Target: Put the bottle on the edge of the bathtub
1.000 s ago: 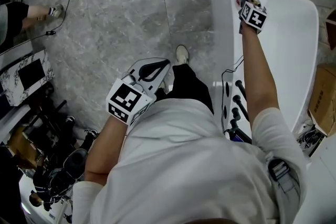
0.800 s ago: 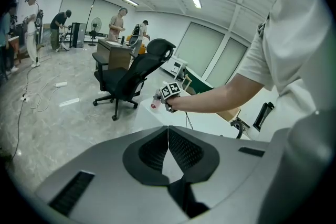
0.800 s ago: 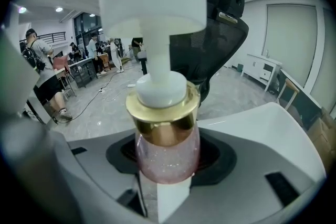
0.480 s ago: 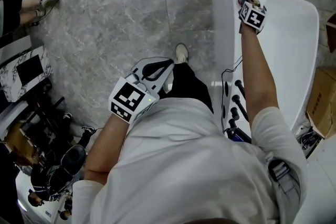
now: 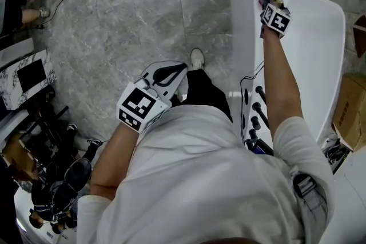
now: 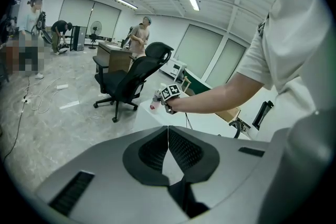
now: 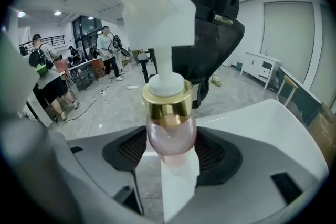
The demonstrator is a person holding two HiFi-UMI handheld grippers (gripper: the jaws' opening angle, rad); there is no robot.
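The jaws of my right gripper (image 7: 170,159) are opening around the pump bottle (image 7: 170,131) on the bathtub edge (image 5: 242,28). It seems smooth, top-heavy and slippery, so I would grip its round belly.

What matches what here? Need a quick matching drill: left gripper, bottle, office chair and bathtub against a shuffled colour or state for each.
1 left gripper
2 bottle
3 office chair
4 bathtub

A black
B white
C jaws together, nothing between them
D pink with a gold collar

Pairs: 1-C, 2-D, 3-A, 4-B
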